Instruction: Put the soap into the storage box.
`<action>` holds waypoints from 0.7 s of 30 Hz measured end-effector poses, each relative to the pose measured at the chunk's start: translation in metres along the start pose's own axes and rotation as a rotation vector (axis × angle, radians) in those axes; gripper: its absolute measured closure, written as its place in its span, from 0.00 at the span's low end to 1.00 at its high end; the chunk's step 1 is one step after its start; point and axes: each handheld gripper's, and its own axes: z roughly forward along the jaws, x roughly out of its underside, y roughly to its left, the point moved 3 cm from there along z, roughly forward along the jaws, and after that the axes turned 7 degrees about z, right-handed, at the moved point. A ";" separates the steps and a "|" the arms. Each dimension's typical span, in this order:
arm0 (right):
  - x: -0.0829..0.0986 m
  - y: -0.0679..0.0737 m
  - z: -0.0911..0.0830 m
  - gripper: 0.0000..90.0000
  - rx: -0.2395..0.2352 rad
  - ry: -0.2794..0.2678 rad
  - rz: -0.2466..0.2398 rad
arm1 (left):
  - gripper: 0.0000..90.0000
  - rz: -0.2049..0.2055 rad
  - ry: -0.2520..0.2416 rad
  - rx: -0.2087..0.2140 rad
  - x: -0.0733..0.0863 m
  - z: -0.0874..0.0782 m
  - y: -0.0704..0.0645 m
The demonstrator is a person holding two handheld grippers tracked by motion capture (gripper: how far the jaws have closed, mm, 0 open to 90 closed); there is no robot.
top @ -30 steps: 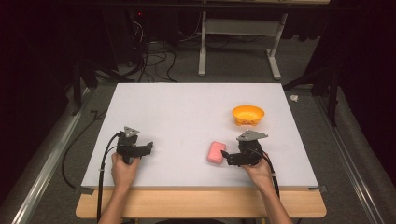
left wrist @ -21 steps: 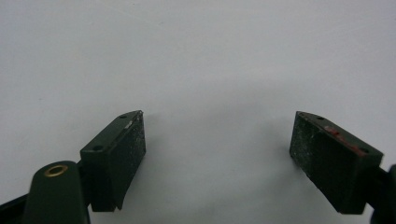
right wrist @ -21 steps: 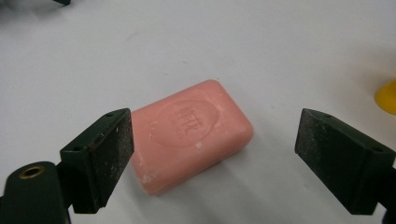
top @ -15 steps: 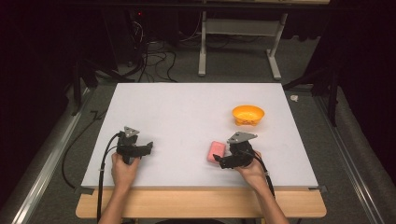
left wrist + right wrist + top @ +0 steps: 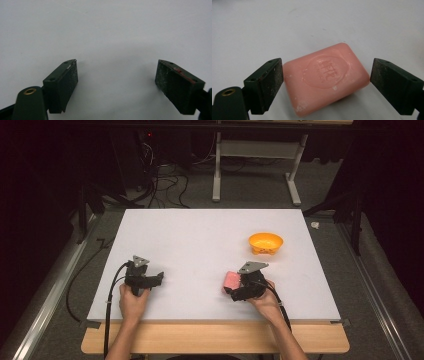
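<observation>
High view, right tool: the right tool (image 5: 231, 289) is lying low on the worktop (image 5: 200, 245), gripped by the person's right hand (image 5: 264, 300), with its grey plate facing up and its jaws pointing toward the left tool.
High view, soap: the pink soap bar (image 5: 231, 280) is sitting at the jaw end of the right tool, touching or all but touching it; whether it is being squeezed cannot be told from here.
High view, bowl: the orange bowl (image 5: 266, 243) is standing beyond the right tool, apart from it, farther from the person.
High view, left tool: the left tool (image 5: 159, 277) is resting on the worktop in the person's left hand (image 5: 132, 301), well apart from the right tool, its cable trailing back off the near edge.
Left gripper view: the left tool (image 5: 116, 75) is holding its jaws spread wide, with bare white worktop (image 5: 105, 30) lying between and ahead of them.
Right gripper view, jaws: the right tool (image 5: 325, 77) is standing spread around the soap.
Right gripper view, soap: the soap bar (image 5: 325, 77) is lying flat between the two jaws, stamped face up, slightly skewed; its one end is lying against or just beside the left-hand jaw, and a narrow gap is showing at the right-hand jaw.
Right gripper view, surface: the white worktop (image 5: 287, 22) is stretching ahead of the tool.
</observation>
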 end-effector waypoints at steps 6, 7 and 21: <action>-0.002 0.001 0.003 0.12 0.000 0.004 -0.007 | 0.21 0.000 0.000 0.000 0.000 0.000 0.000; -0.002 0.001 0.003 0.12 0.001 0.007 -0.011 | 0.21 0.000 0.000 0.001 0.000 0.000 0.000; -0.011 0.007 0.007 0.13 0.021 0.028 -0.055 | 0.21 -0.001 0.000 0.000 0.000 0.000 0.000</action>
